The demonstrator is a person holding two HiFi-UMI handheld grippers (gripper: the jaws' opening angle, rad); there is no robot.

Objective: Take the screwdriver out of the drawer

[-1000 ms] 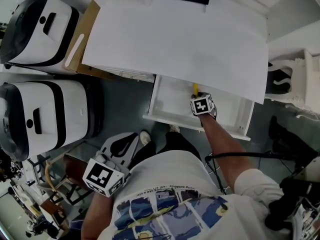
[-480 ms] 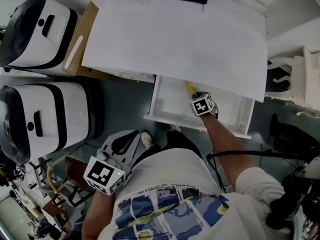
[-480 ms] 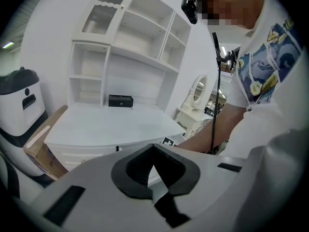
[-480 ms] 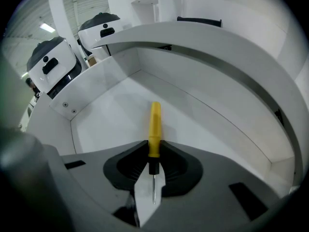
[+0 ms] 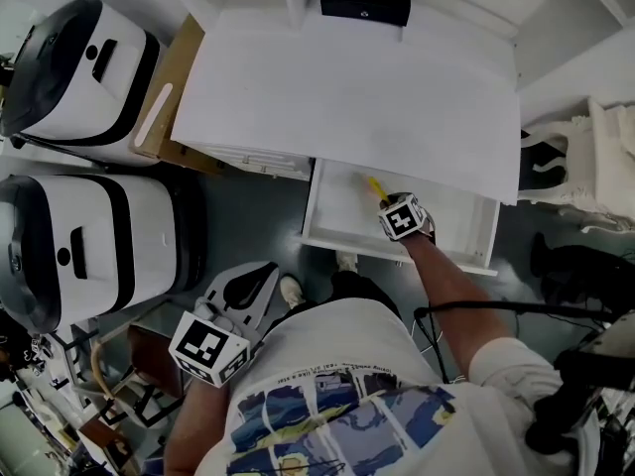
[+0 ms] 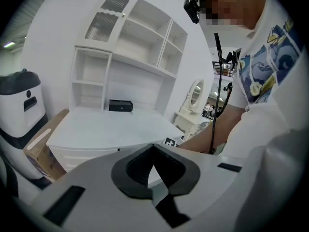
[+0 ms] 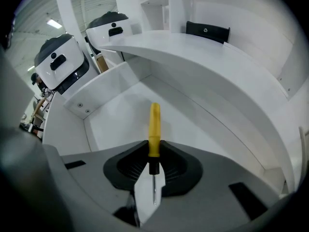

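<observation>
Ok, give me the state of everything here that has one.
drawer, pulled open
screwdriver, held by its yellow handle
right claw, just closed, shut on the screwdriver
left claw, shut, empty

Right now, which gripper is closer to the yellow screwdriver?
The right. The right gripper has just closed its jaws on the yellow screwdriver over the open drawer; the left gripper is back by the person's waist.
</observation>
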